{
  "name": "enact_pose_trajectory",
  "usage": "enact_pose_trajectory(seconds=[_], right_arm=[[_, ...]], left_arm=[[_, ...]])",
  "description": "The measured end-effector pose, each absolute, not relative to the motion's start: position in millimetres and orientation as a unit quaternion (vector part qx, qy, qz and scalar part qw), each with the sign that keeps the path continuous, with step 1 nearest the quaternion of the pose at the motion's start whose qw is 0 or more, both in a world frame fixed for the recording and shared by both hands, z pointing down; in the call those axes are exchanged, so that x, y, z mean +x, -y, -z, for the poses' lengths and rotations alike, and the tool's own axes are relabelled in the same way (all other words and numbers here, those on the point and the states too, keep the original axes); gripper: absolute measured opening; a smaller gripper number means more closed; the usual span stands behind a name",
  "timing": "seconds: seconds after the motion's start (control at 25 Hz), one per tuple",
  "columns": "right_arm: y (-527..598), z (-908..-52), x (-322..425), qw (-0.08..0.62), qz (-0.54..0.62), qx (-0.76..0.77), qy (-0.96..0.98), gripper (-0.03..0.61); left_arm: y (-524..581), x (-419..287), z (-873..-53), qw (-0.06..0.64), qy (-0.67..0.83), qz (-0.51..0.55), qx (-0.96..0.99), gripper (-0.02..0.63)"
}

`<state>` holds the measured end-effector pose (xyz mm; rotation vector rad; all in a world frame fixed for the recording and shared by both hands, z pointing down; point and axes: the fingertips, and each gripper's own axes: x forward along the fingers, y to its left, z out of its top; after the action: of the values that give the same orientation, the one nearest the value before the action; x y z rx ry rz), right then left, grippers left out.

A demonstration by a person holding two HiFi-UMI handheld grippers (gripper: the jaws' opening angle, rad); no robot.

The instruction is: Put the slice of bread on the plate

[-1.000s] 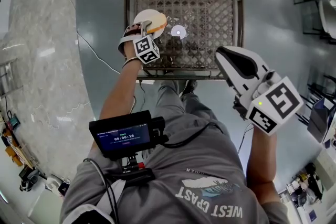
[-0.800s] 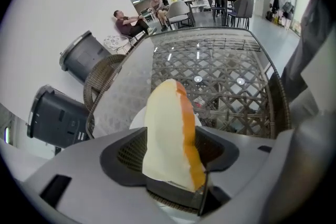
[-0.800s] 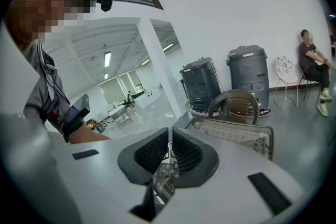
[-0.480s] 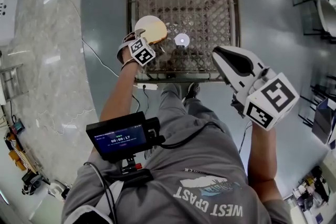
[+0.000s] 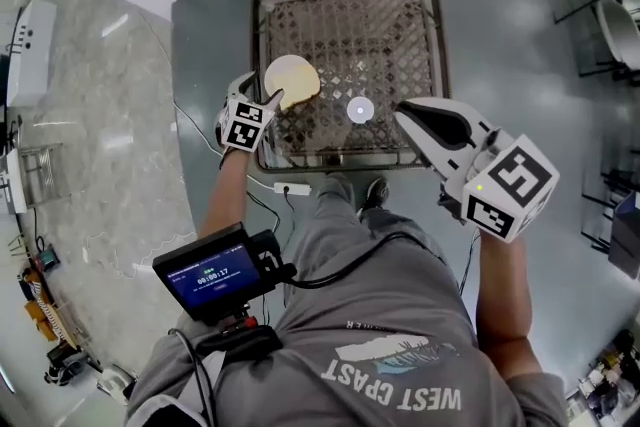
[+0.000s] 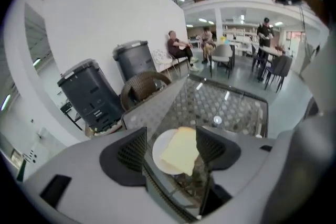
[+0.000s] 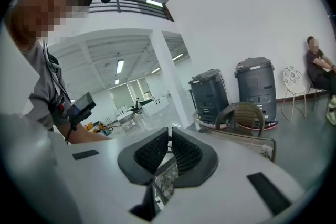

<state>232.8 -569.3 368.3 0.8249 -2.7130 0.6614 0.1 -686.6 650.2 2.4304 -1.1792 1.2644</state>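
A pale yellow, squarish slice of bread [image 6: 181, 152] lies flat on a round white plate [image 6: 159, 153] by the left edge of a glass-topped wicker table [image 5: 400, 25]. The left gripper [image 6: 171, 147], its 2 jaws just opened wide, hangs above the slice, both pads clear of it. The right gripper [image 7: 169, 148], jaws together and empty, is held by the table's near-right corner.

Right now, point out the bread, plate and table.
bread [image 6: 181, 152], left gripper view, middle of the slice.
plate [image 6: 157, 156], left gripper view, bare left rim.
table [image 5: 390, 45], head view, bare top.
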Motion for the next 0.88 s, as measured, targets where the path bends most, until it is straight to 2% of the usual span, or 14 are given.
enact_pose_trajectory(seconds=[0.12,0.2,0.28,0.4,0.56,0.88], right_arm=[[561,-350,236,0.07,-0.229,0.264,0.934,0.011],[557,-340,241,0.051,-0.223,0.259,0.939,0.011],[547,-327,248,0.04,-0.208,0.258,0.943,0.011],[529,-302,257,0.016,-0.19,0.261,0.946,0.009],[519,-271,266,-0.006,-0.161,0.26,0.952,0.006],[485,-210,269,-0.024,-0.087,0.249,0.964,0.006]], left_arm=[[684,23,-571,0.062,0.42,-0.33,0.843,0.296],[677,44,-513,0.03,0.425,-0.273,0.862,0.271],[658,66,-448,-0.003,0.426,-0.212,0.88,0.203],[616,91,-355,-0.027,0.416,-0.107,0.903,0.008],[574,107,-272,-0.031,0.387,-0.011,0.921,0.006],[490,102,-194,-0.075,0.371,0.038,0.925,0.008]])
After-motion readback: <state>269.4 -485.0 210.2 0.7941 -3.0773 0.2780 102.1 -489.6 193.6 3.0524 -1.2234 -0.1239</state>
